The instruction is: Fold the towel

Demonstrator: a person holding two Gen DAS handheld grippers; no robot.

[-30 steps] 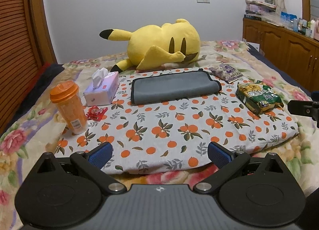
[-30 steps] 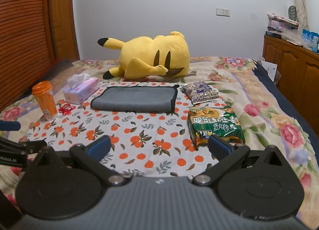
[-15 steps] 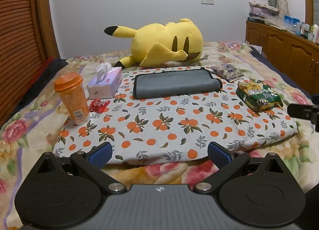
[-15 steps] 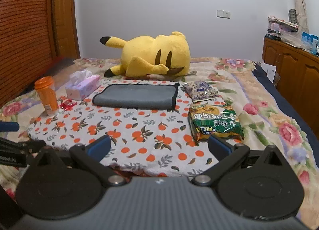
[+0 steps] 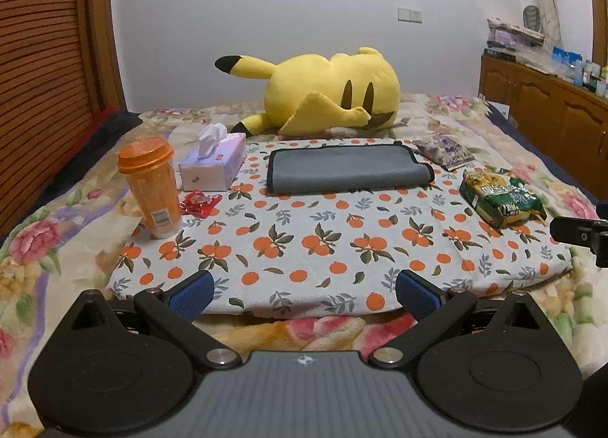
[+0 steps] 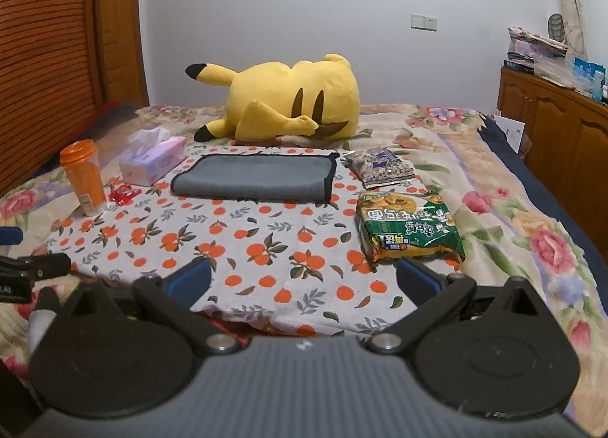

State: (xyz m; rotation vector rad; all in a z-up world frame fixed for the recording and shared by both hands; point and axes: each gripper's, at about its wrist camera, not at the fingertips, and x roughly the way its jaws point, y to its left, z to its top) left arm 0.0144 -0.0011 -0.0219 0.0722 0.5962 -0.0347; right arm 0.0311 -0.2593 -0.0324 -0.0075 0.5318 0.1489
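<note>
A: Towel, grey w/ dark trim, lies folded flat at far side of orange-print cloth, just in front of Pikachu plush; tissue box to its left, purple snack packet to its right

B: Change vs 1 s ago?

A: Both wrist views pulled back + lower; near hem of cloth now shows, towel sits farther off. Towel itself unmoved

B: Tongs?

A: Left gripper jaws wide apart, nothing held. Right gripper same, wide and empty, noodle pack just ahead of its right finger

B: Meaning?

A: Judgement: fold looks done, grippers retreating; no grasp pending
</note>
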